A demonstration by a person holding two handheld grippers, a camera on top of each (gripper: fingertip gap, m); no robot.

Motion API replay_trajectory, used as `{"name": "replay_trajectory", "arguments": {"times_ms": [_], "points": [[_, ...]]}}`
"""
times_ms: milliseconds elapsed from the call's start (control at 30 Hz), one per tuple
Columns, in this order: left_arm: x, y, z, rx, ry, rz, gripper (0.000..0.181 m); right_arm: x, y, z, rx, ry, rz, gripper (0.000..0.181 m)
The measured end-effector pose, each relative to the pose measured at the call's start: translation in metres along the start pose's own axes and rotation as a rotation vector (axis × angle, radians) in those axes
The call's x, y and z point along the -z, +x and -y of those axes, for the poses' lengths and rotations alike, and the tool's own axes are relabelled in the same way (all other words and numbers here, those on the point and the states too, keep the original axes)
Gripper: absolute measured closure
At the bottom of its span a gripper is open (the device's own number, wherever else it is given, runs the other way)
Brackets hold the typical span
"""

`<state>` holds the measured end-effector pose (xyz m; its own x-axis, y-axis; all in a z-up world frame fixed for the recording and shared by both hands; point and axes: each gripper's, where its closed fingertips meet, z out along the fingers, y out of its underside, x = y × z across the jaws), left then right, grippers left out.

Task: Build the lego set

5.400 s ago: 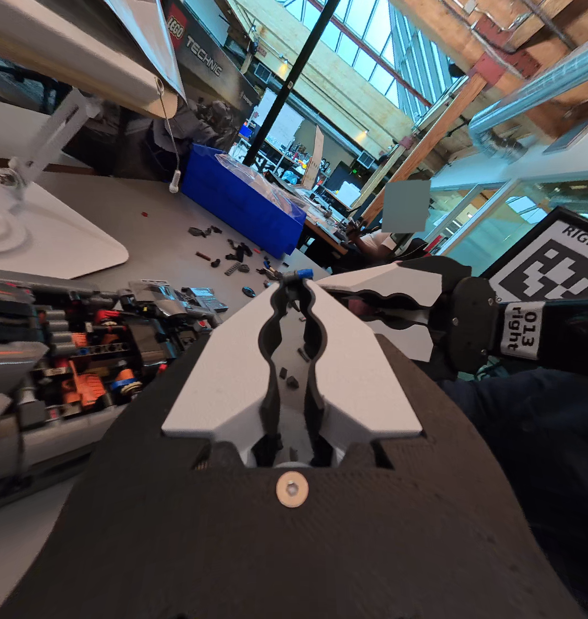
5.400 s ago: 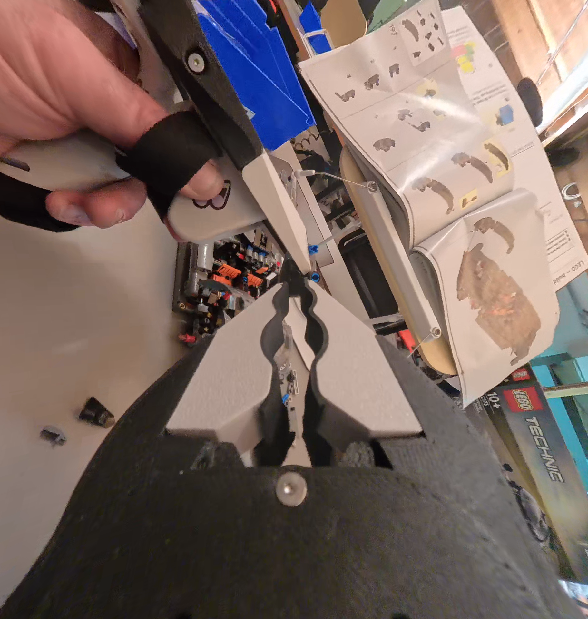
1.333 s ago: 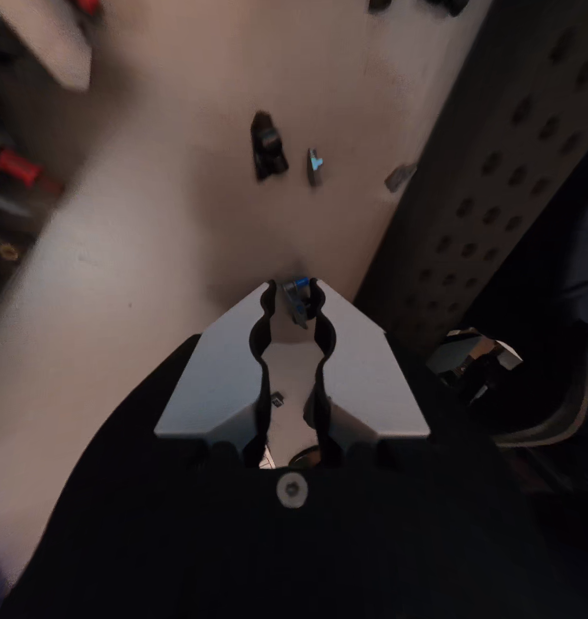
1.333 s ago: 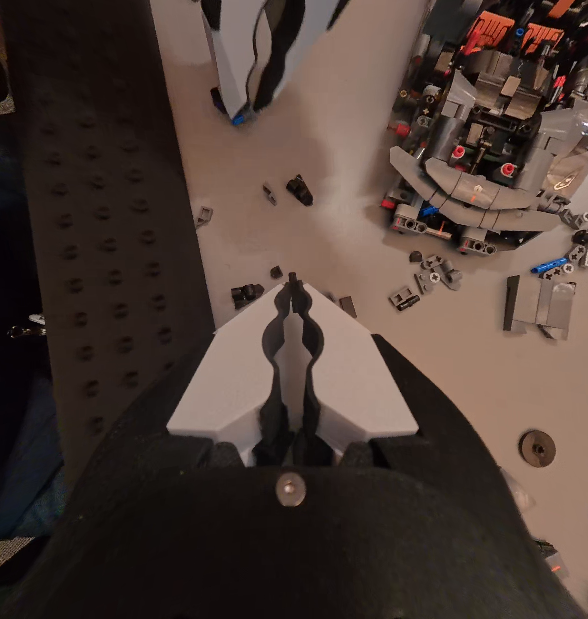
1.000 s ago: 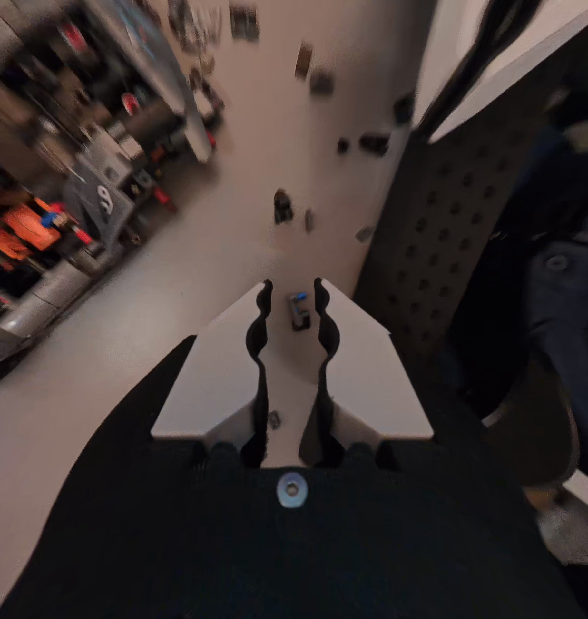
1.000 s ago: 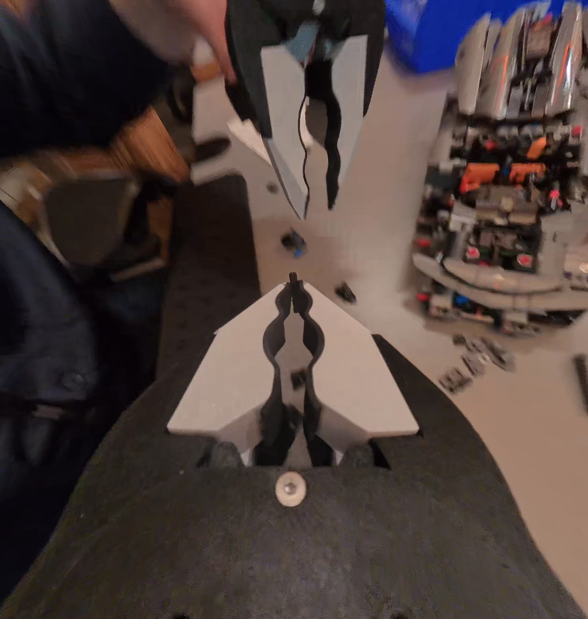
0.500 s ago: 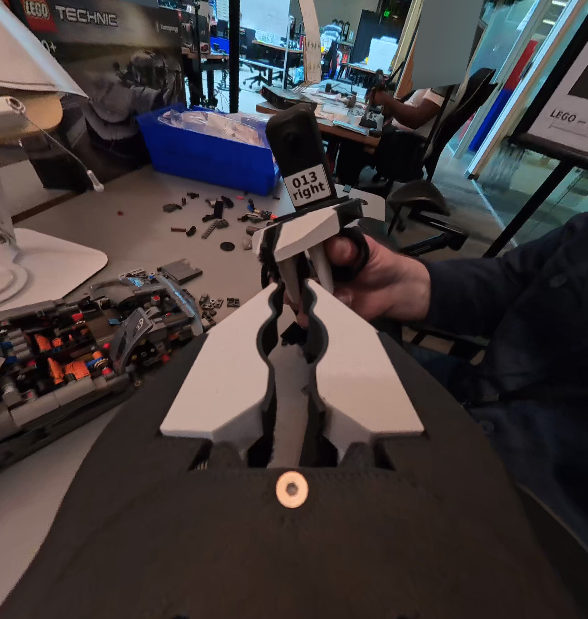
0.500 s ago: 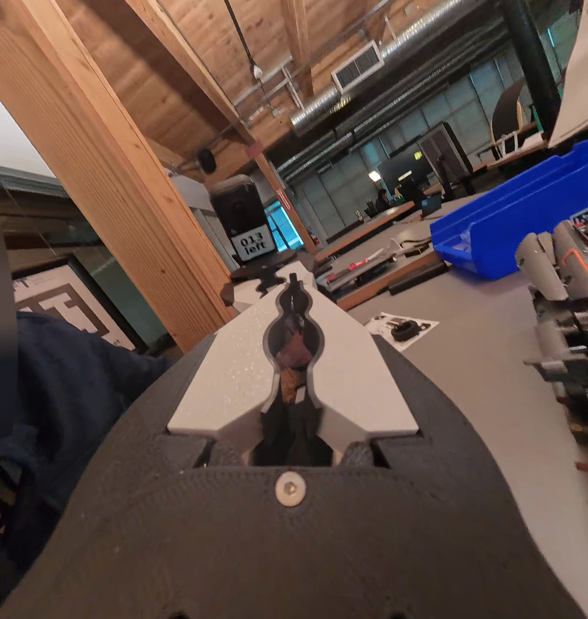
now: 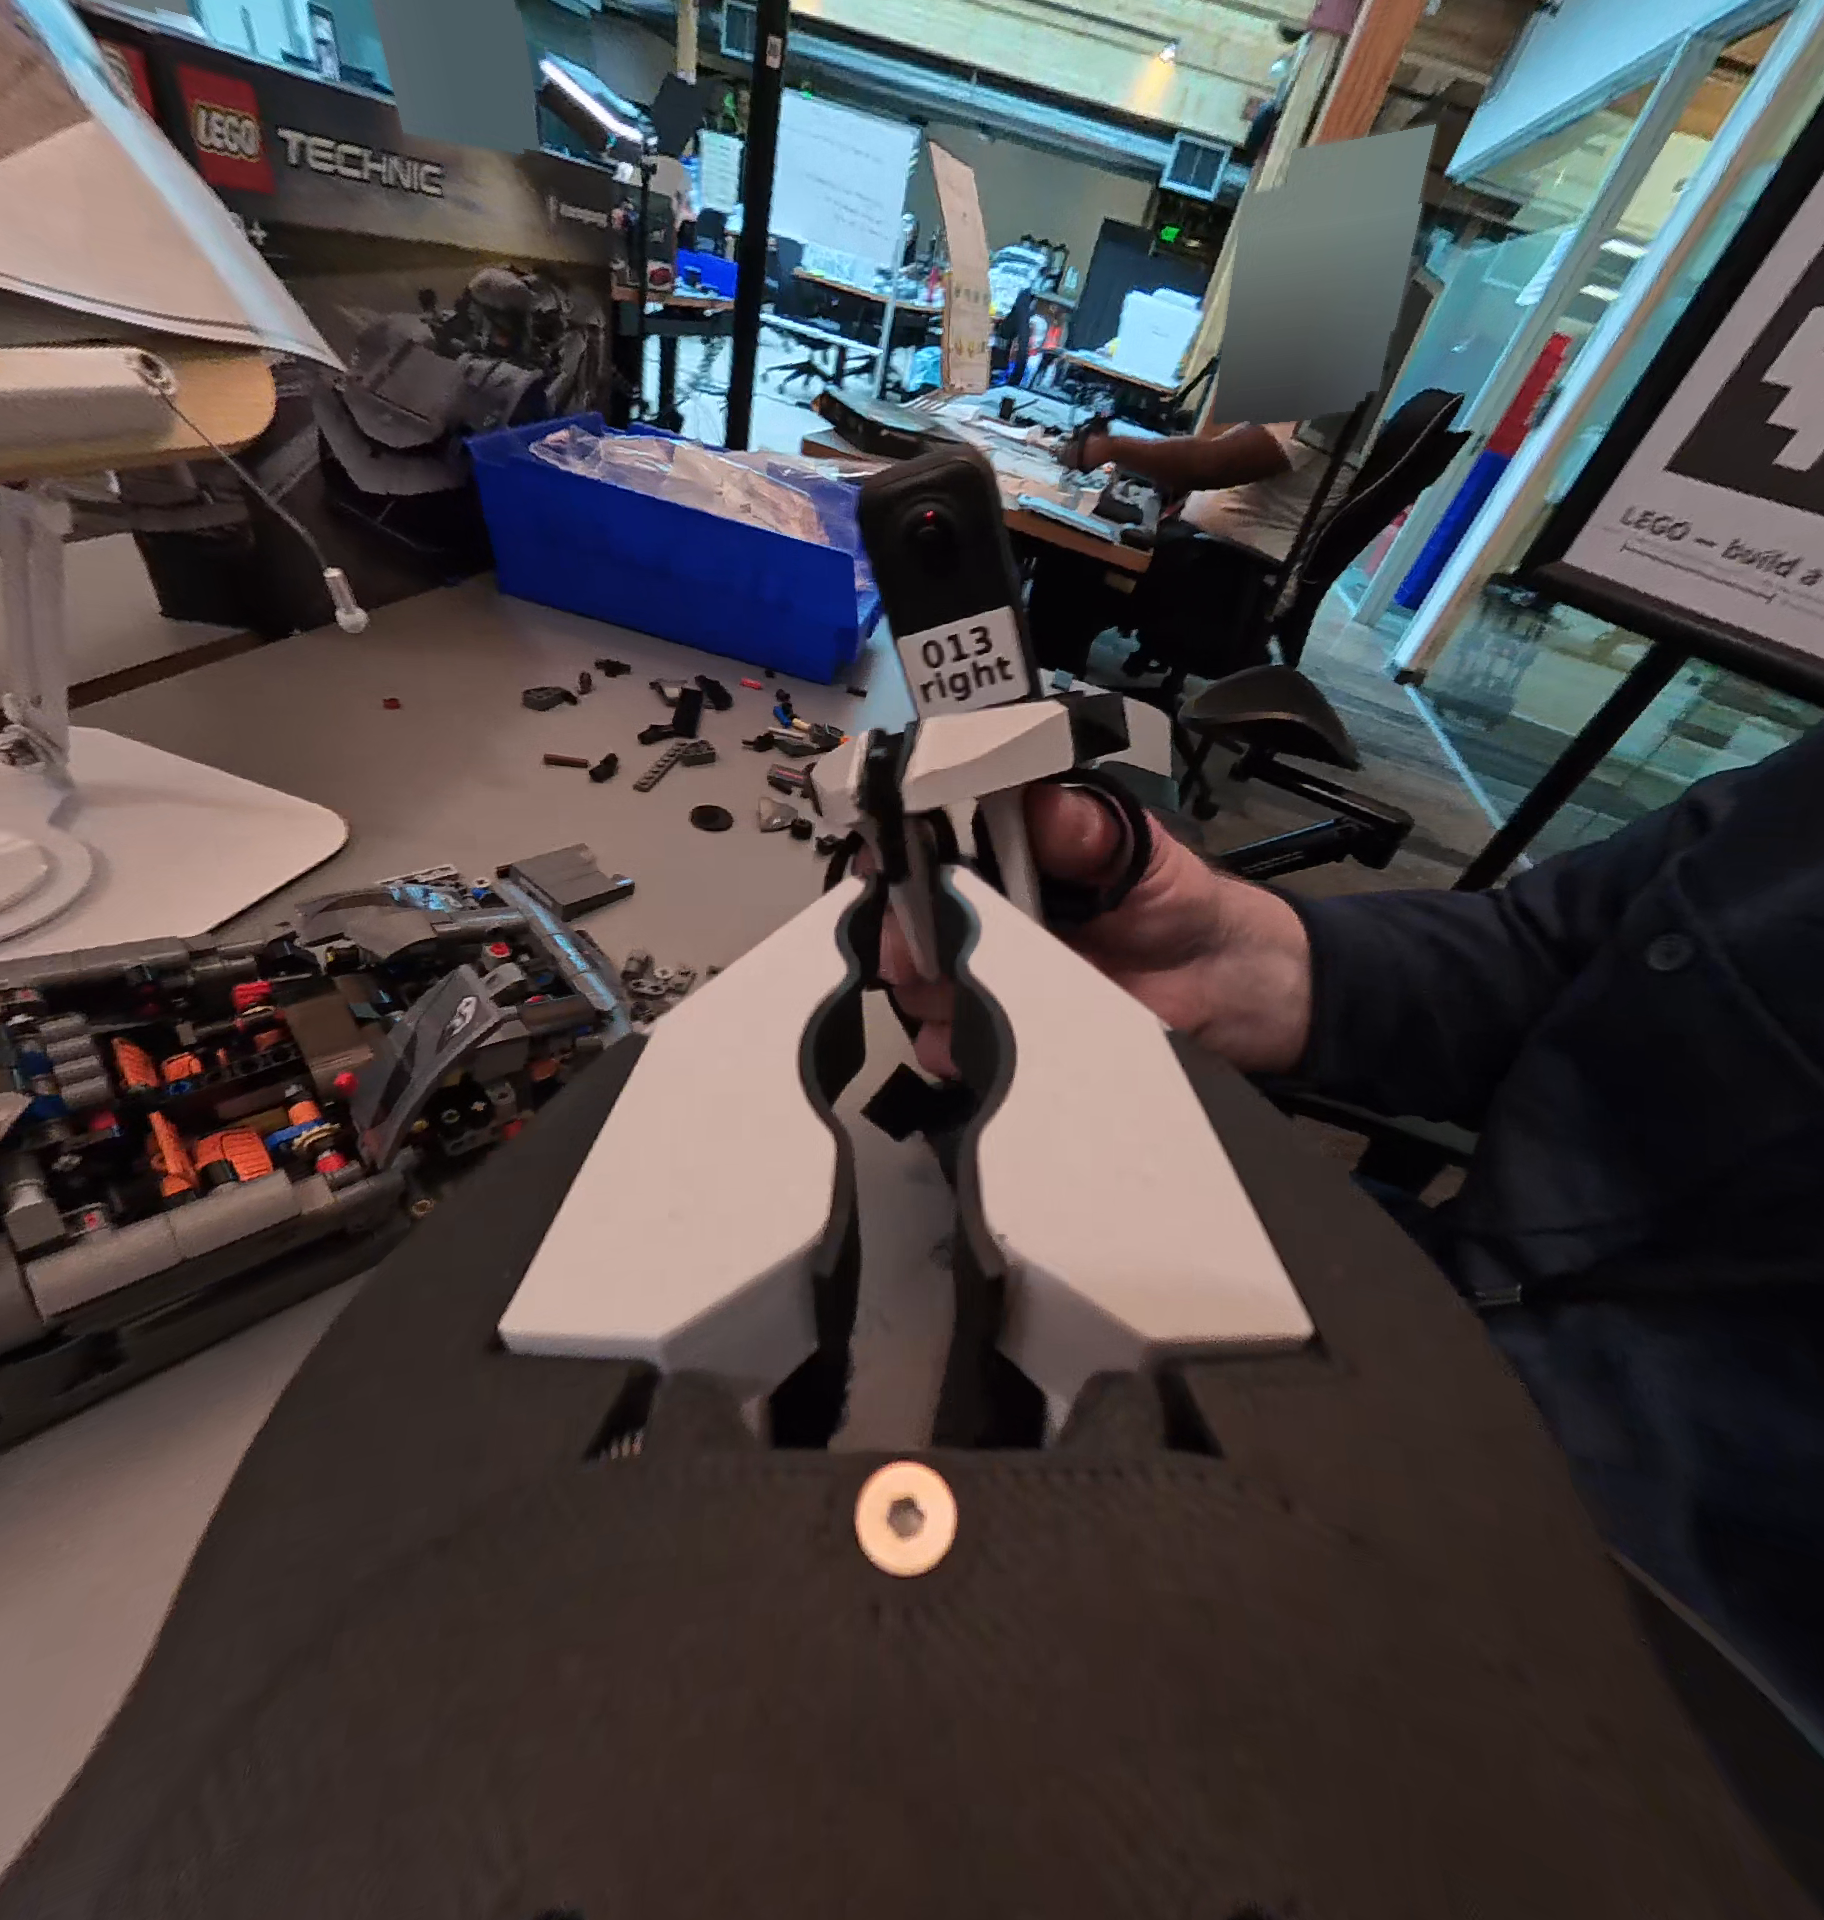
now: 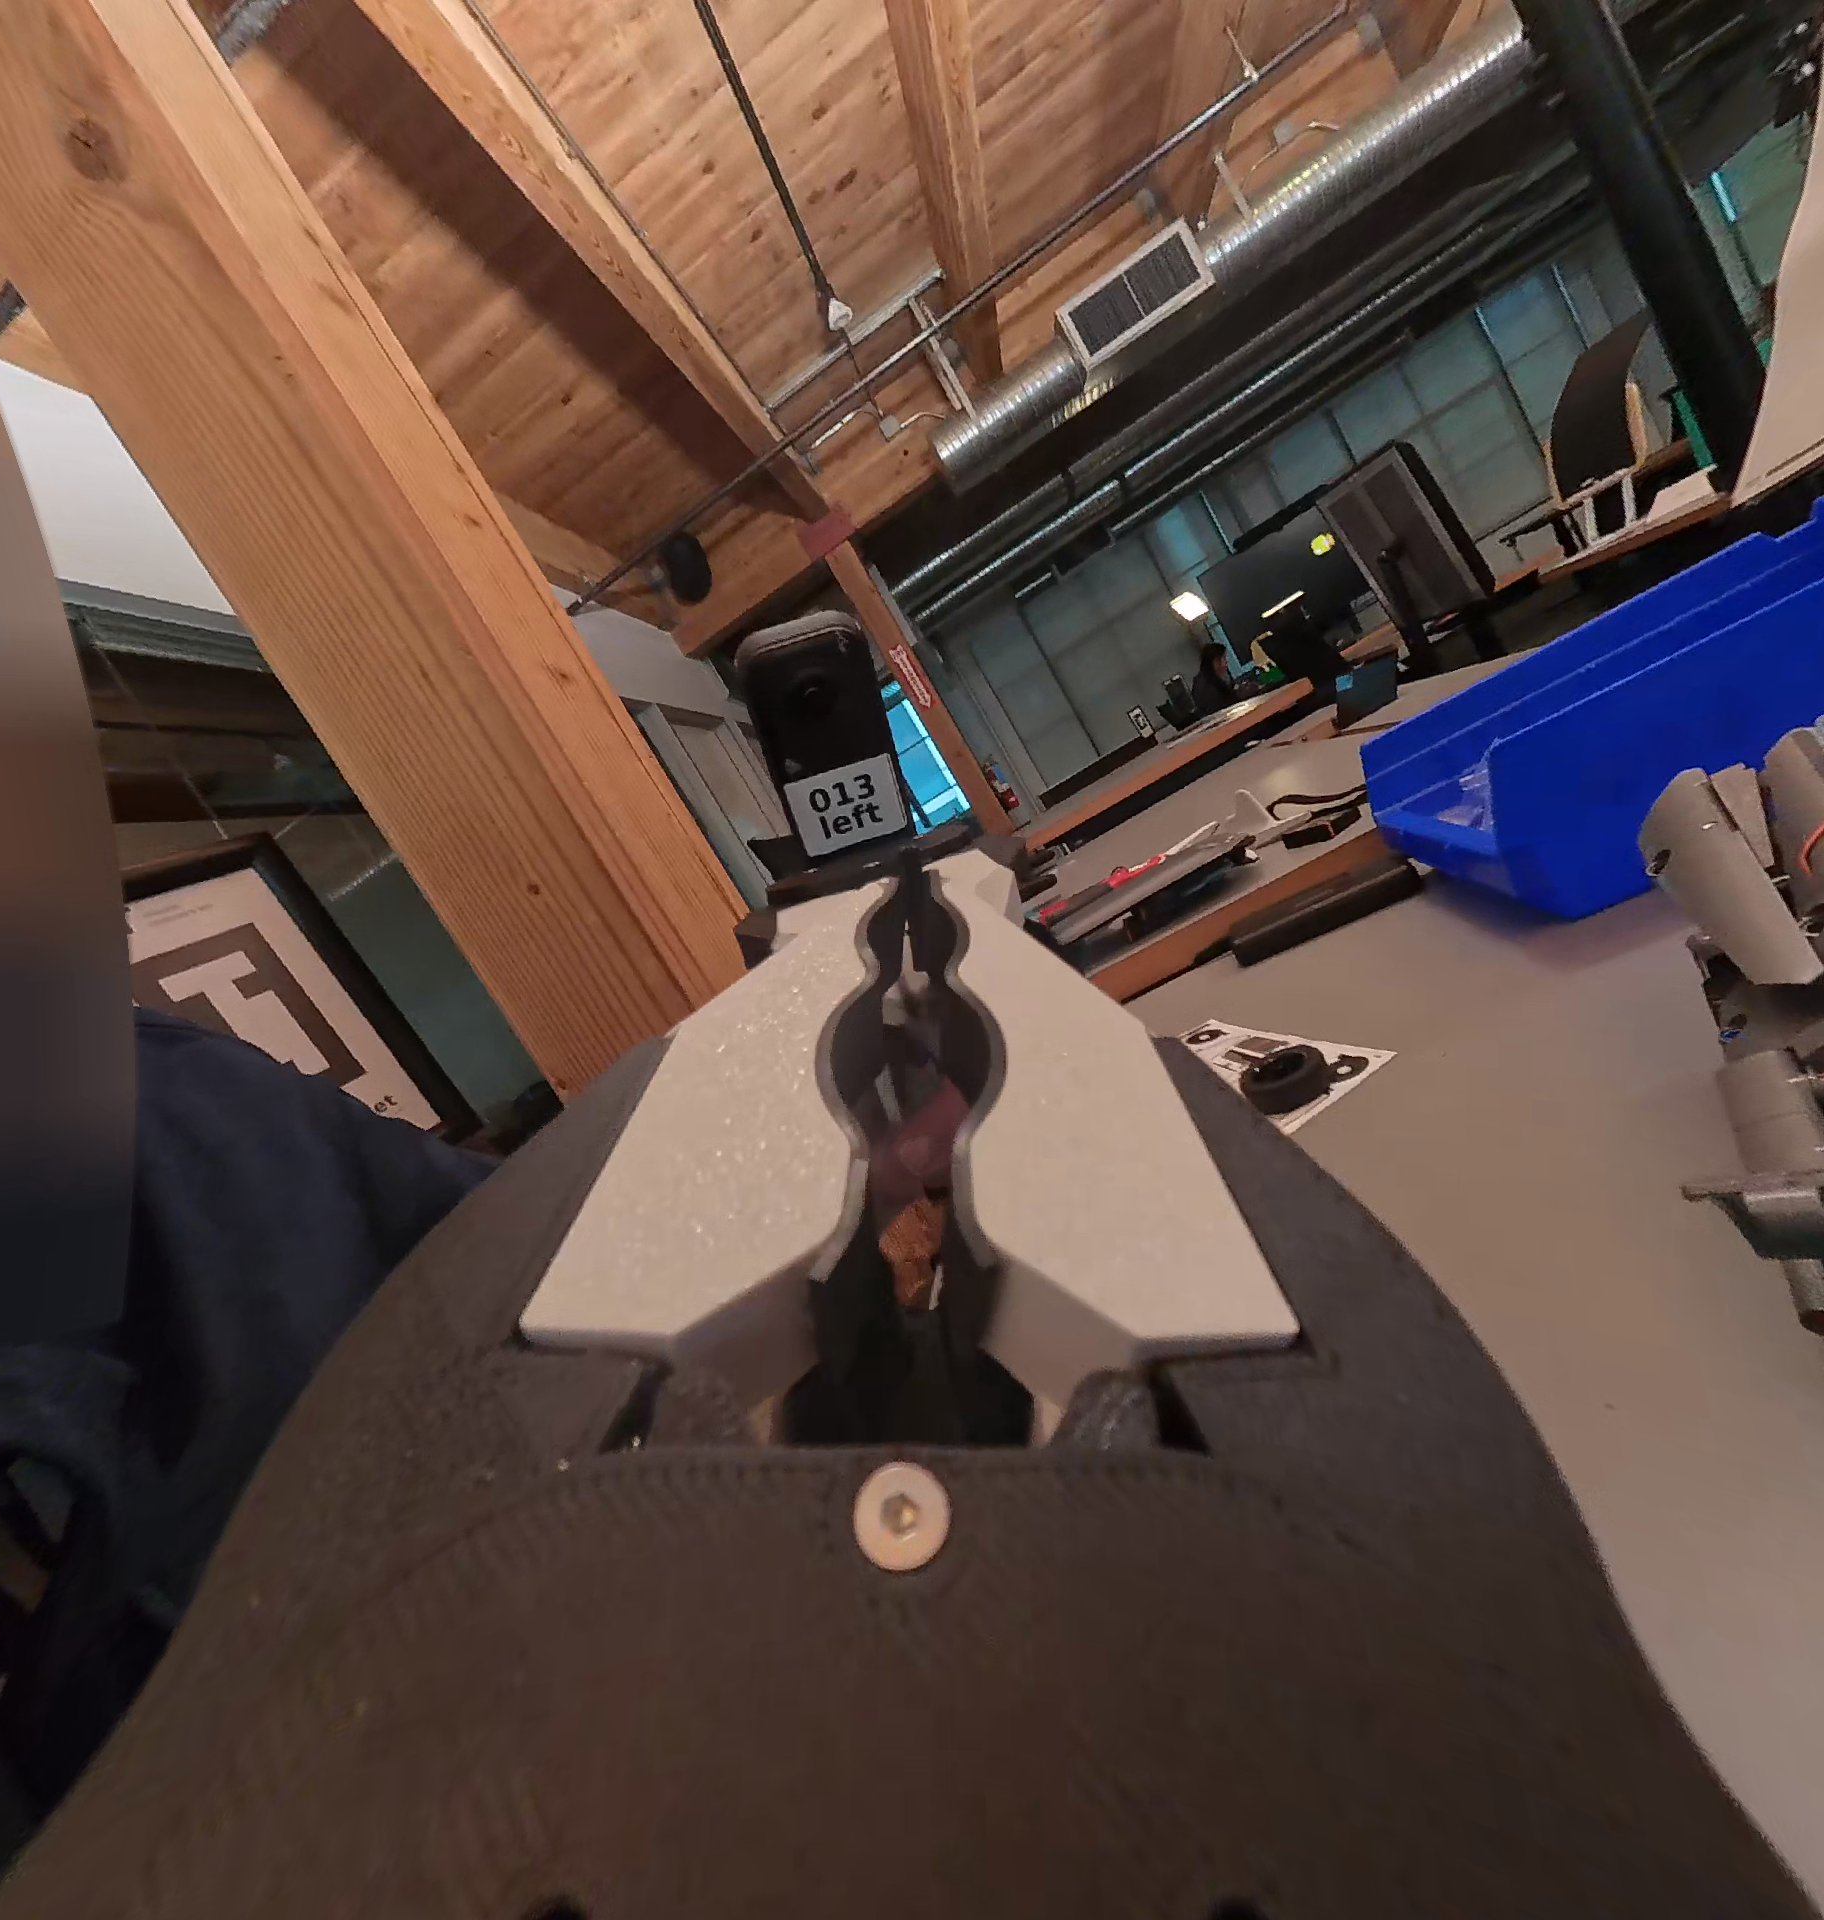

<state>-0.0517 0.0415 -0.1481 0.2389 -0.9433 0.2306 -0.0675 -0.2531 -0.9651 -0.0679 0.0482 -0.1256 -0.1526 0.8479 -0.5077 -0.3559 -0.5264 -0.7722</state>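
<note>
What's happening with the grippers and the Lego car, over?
Left gripper open, tip to tip with right gripper. Right shut on small black plastic peg. Grey-and-orange Lego car untouched on table. Nothing blocking.

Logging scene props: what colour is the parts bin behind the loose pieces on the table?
Blue bin, clearest in the left wrist view.

Both cams sit right behind their own tool, looking out along the fingers. The left one is raised over the worktop (image 9: pixel 492 748), facing the right tool (image 9: pixel 892 831) up close, room behind. The right one tilts up at the ceiling beams (image 10: pixel 388 499), nose to nose with the left tool (image 10: pixel 918 894). Both catch the blue bin (image 9: pixel 669 566) and the grey model (image 9: pixel 222 1070).
</note>
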Motion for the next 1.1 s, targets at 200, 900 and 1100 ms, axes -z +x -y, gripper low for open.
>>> {"name": "replay_trajectory", "arguments": {"times_ms": [200,900,1100], "points": [[0.0,0.0,0.003,0.02,0.03,-0.013,0.179,-0.004,-0.002,-0.006,0.004,-0.019,0.009,0.181],[0.009,-0.015,-0.03,-0.309,-0.233,0.261,0.179,-0.001,0.011,-0.035,0.43,-0.674,-0.242,0.179],[0.022,-0.016,-0.063,-0.295,-0.313,0.248,0.18,-0.001,0.021,-0.068,0.418,-0.805,-0.182,0.179]]}}
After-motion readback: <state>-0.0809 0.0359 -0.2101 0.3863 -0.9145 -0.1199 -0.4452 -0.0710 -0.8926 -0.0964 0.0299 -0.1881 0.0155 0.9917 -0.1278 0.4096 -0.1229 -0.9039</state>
